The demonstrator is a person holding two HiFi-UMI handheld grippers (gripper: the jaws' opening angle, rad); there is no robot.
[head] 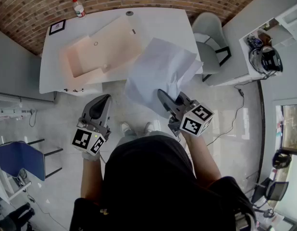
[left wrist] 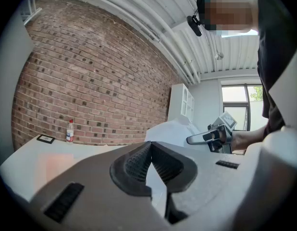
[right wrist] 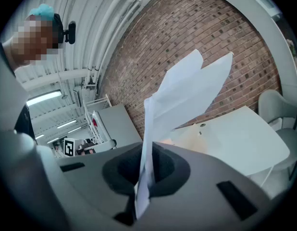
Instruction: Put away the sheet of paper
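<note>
**A:** Standing right here, and honestly this looks sketchy. The right claw (head: 162, 94) is clamped tight on one edge of the paper (head: 160, 69), and that's the only thing holding it. The rest flops up in the air, already buckled. It's to the right of the folder (head: 98, 52), hanging over the front edge of the bench (head: 172, 23).

**B:** Yeah, a one-edge pinch on a big floppy sheet. My guess is it folds over on itself or snags the bench edge going across, and you get a crease or a tear.

**A:** The left claw (head: 104, 100) is no help either. It's closed with nothing in it, on the near side of the folder, off the bench and well apart from the paper.

**B:** My other worry is the folder itself. It's lying open but nothing pins it down. Push a limp sheet in from the right and I reckon it shoves the folder along, or curls up against the flap instead of sliding in flat.

**A:** Could also slip out of the pinch if it drags.
</note>
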